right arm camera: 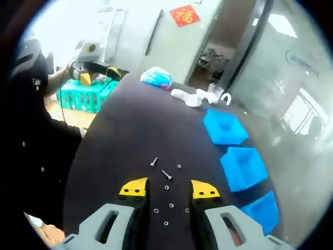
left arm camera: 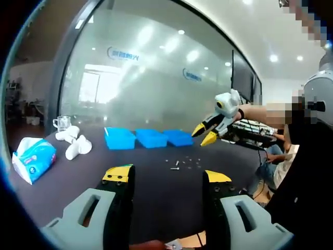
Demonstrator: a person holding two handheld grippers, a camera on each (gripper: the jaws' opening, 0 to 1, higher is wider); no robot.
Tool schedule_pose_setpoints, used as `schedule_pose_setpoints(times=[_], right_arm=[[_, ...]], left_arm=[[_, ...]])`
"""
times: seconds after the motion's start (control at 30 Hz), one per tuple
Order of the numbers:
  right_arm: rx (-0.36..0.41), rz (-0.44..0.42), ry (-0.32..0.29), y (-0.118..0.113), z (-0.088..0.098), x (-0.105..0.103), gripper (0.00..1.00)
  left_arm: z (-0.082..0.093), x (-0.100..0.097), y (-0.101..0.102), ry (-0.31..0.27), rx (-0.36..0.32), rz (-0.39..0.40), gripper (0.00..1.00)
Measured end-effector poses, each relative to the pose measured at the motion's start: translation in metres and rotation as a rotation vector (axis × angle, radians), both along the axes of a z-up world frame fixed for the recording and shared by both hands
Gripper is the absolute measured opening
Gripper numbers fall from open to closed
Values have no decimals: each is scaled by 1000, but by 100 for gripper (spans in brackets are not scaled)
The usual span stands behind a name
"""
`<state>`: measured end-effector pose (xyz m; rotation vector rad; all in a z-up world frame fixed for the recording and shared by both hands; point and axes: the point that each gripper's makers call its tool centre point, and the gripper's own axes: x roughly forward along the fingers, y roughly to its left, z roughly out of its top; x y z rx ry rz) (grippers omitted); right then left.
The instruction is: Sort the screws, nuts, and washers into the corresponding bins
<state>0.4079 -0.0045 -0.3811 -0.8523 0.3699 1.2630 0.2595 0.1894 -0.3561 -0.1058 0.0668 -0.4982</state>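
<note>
Several small screws (right arm camera: 166,174), nuts and washers (right arm camera: 171,205) lie scattered on the dark table (right arm camera: 130,130), right in front of and between my right gripper's (right arm camera: 169,188) open jaws. Three blue bins (right arm camera: 243,166) stand in a row to their right. In the left gripper view the same loose parts (left arm camera: 176,165) lie ahead of my open left gripper (left arm camera: 167,176), with the bins (left arm camera: 151,138) behind them. The right gripper (left arm camera: 204,134) hovers above the table at the right, held by a hand. The left gripper (right arm camera: 96,75) shows at the far upper left, off the table's end.
A tissue pack (left arm camera: 34,158), white crumpled objects (left arm camera: 75,143) and a glass cup (left arm camera: 61,123) sit at the table's left end, before a glass wall. A green crate (right arm camera: 83,94) stands beside the table. A person in dark clothes (right arm camera: 36,135) stands along the table's edge.
</note>
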Motion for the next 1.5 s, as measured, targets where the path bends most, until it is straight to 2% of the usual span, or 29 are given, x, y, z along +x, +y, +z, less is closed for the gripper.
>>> schedule_pose_setpoints(times=[0.13,0.23,0.37,0.5,0.57,0.67,0.87,1.37,1.5], right_arm=[[-38,29,22,11,-10,8,26],[-64,57,12,18,-16,15,25],[-102,114,20,29,-25,16,25],[-179,184,32,38,-39,13,24],[-192,189,45,42,-43,13,24],[-227,205,82,45,-53,11,23],[-322,237,74,40,-73,16,22],[-354,244,142,48,-82,16,13],[-367,220,183,48,-86,14,8]], left_arm=[[-1,-1,3,2,-4,7,50],[-3,-1,3,9,-4,9,50],[-4,-2,0,16,6,0,50],[-4,-1,-3,20,11,-10,50],[-4,0,-4,20,17,-13,50],[-3,0,-6,20,15,-15,50],[-5,-1,-6,25,20,-11,50],[-9,-2,-1,33,16,5,50],[-10,-3,0,34,25,6,50]])
